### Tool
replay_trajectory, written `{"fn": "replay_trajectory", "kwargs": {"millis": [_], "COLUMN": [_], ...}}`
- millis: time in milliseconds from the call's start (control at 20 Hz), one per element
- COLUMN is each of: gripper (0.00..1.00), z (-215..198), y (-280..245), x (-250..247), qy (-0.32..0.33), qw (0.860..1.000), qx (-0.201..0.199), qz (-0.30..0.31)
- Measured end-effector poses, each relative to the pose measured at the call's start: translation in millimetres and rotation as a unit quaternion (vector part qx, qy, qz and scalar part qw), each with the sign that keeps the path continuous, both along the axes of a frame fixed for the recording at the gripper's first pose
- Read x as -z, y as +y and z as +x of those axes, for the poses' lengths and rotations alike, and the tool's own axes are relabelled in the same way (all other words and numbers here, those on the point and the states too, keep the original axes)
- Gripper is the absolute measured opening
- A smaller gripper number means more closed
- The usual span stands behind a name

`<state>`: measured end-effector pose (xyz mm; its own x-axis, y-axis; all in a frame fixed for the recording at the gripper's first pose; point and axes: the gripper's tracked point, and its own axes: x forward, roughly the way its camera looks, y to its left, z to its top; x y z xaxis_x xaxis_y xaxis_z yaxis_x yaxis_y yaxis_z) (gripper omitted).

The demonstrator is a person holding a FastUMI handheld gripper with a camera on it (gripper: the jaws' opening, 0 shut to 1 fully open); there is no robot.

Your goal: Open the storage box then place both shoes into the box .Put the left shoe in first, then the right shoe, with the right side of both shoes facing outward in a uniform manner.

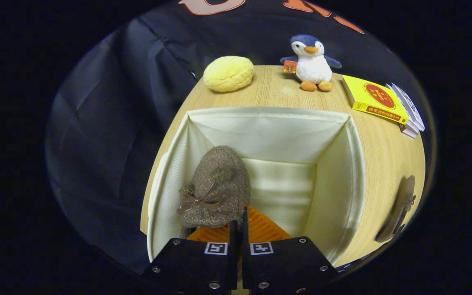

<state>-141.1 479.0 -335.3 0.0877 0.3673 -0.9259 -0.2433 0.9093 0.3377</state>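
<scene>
Gripper hanging over open cream box on wooden tabletop. Fingers sitting nearly together, thin gap between them; possibly pinching heel of fuzzy brown shoe, contact hidden. Shoe lying inside box against its left wall, toe pointing away, small bow on top. Second shoe lying on tabletop right of box, well apart. Beyond box: yellow cushion, plush penguin, yellow book beside stack of other books.
</scene>
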Motion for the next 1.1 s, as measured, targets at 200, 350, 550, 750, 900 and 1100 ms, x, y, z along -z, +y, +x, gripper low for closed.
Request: {"fn": "replay_trajectory", "kwargs": {"millis": [200, 350, 550, 750, 900, 1100], "gripper": [0.09, 0.16, 0.43, 0.69, 0.80, 0.89], "z": [-15.5, -24.1, -27.8, -17.4, -12.4, -1.9], "y": [7.4, 16.2, 19.8, 13.5, -5.8, -44.2], "x": [7.9, 3.1, -18.5, -52.6, -73.8, -95.1], "qy": [0.038, 0.063, 0.082, 0.064, 0.039, -0.012], "qw": [0.999, 0.997, 0.991, 0.983, 0.980, 0.978], "qx": [-0.022, -0.023, -0.010, 0.001, 0.003, 0.005], "qz": [0.005, 0.041, 0.108, 0.171, 0.196, 0.209]}}
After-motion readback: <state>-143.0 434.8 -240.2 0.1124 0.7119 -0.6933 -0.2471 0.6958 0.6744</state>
